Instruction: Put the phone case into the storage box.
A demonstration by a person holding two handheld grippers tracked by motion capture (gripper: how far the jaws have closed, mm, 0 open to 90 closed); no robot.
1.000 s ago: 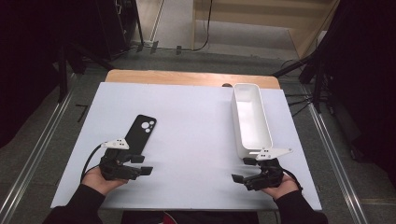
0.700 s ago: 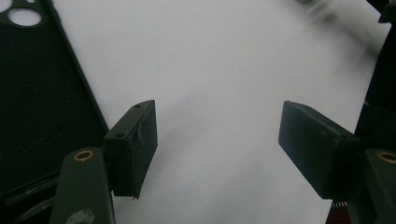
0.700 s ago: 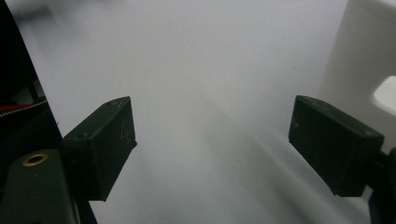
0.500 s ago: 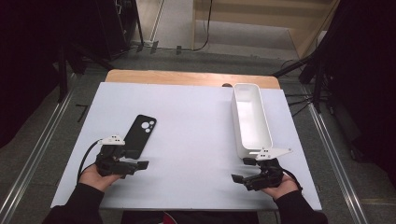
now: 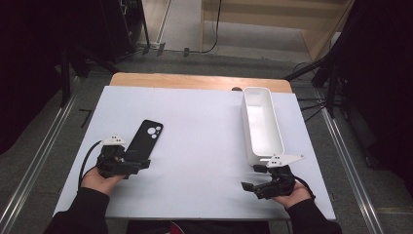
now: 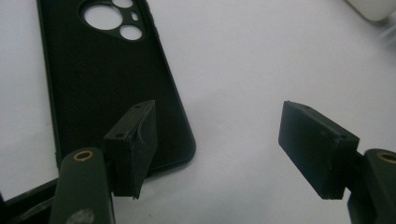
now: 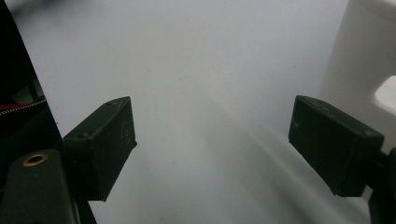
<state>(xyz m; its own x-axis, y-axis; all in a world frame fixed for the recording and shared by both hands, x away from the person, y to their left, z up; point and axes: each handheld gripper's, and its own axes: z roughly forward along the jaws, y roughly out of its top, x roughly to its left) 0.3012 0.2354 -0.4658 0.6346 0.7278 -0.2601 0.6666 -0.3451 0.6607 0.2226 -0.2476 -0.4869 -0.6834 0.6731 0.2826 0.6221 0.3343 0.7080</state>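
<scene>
A black phone case [image 5: 145, 139] lies inner side up on the white table top [image 5: 204, 146], camera cut-outs at its far end. My left gripper [image 5: 141, 165] rests at the case's near end, jaws open. In the left gripper view its left fingertip [image 6: 135, 140] hovers over the case [image 6: 93, 84] near its bottom corner, and the other jaw stands over bare table; the left gripper [image 6: 219, 135] holds nothing. My right gripper [image 5: 251, 177] sits open at the front right, just before the near end of a long white bin [image 5: 265, 158]. Between the jaws of the right gripper [image 7: 212, 135] is bare table.
The white bin [image 7: 345, 60] runs along the table's right side, front to back, and looks empty. A strip of wooden table edge [image 5: 195, 82] shows beyond the white top. Metal rails run along the floor on both sides.
My left gripper has drifted a little to the left along the case's near end. The case, the bin and the right gripper have kept still.
</scene>
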